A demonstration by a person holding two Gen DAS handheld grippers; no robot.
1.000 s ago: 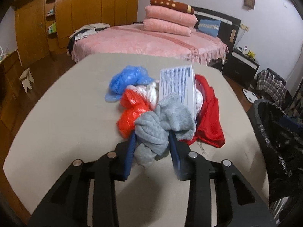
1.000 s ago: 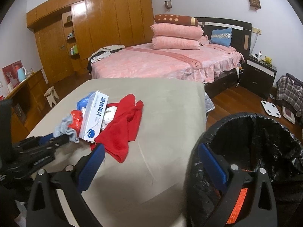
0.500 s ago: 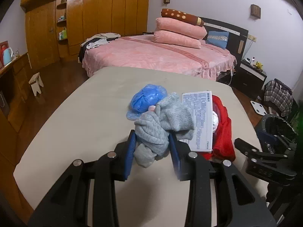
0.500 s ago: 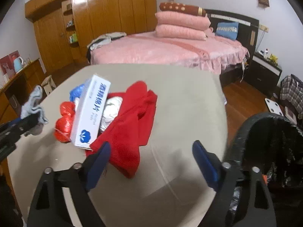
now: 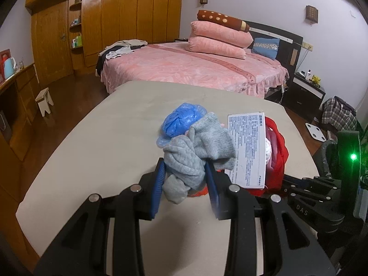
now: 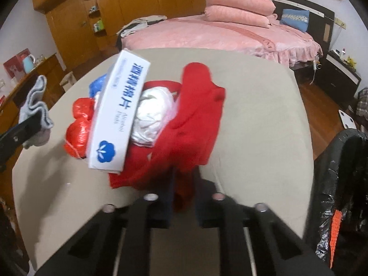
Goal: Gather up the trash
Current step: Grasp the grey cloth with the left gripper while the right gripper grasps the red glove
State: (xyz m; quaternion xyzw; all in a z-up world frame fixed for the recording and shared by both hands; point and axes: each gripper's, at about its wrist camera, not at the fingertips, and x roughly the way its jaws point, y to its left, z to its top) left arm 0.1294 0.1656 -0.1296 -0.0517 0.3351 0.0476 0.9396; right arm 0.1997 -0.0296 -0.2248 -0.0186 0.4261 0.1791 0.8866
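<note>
Right gripper [image 6: 184, 191] has just been closing, and its jaws now pinch the near edge of the red cloth [image 6: 195, 115]. It looks soft and light, so it should drape and drag; a bunched fold at the hem is a fair hold, though the white box [image 6: 117, 115] leaning on the heap may topple. The cloth lies crumpled on the beige table [image 6: 260, 105], just right of a white wad [image 6: 151, 112]. Left gripper [image 5: 186, 179] is clamped on a limp grey sock [image 5: 195, 154], lifted off the table on the left. The black bin [image 6: 340, 184] waits at the right.
</note>
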